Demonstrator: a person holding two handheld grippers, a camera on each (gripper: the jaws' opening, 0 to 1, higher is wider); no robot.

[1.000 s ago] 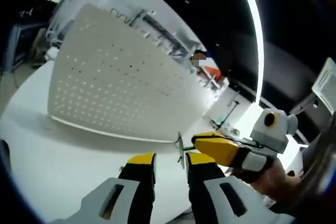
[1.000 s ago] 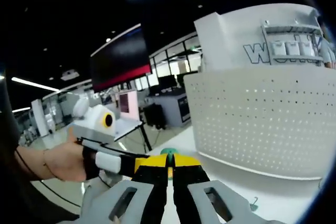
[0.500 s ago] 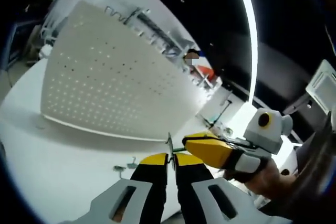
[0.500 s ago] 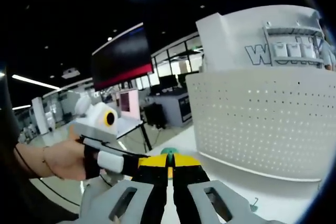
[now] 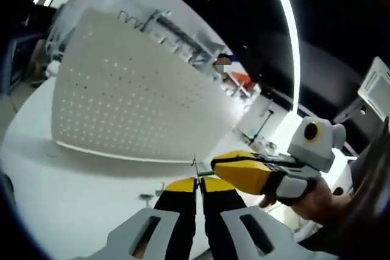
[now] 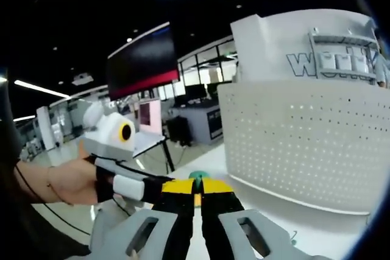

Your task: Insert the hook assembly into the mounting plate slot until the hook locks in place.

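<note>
A white tabletop [image 5: 73, 181] carries the scene, and on it stands a large white perforated panel [image 5: 122, 108], upright and curved by the lens, its face dotted with rows of small holes; in the right gripper view the same panel [image 6: 304, 144] rises on the right, with a white sign board [image 6: 286, 47] behind it bearing grey lettering and a wire rack. Behind the panel in the left gripper view a metal wire rack [image 5: 164, 25] runs along its top edge. In the right gripper view a dark screen [image 6: 143, 59] hangs in the background hall. The left claw [image 5: 196, 182] rises from the bottom of its own view with yellow-tipped jaws drawn almost together, pinching a thin metal hook piece [image 5: 195, 165] that stands up just above the tips. The right claw [image 5: 216, 164] comes in from the right of that view, its yellow tips meeting the same piece from the side, and a hand [image 5: 311, 202] holds it from behind. In the right gripper view the right claw [image 6: 196, 188] has its jaws narrow as well, closed around something green [image 6: 197, 176] that peeks above the tips, while the left claw [image 6: 167, 188] reaches in from the left to touch it, gripped by a hand [image 6: 67, 181]. A small loose metal hook [image 5: 149, 196] lies on the tabletop near the left claw, well short of the panel.
</note>
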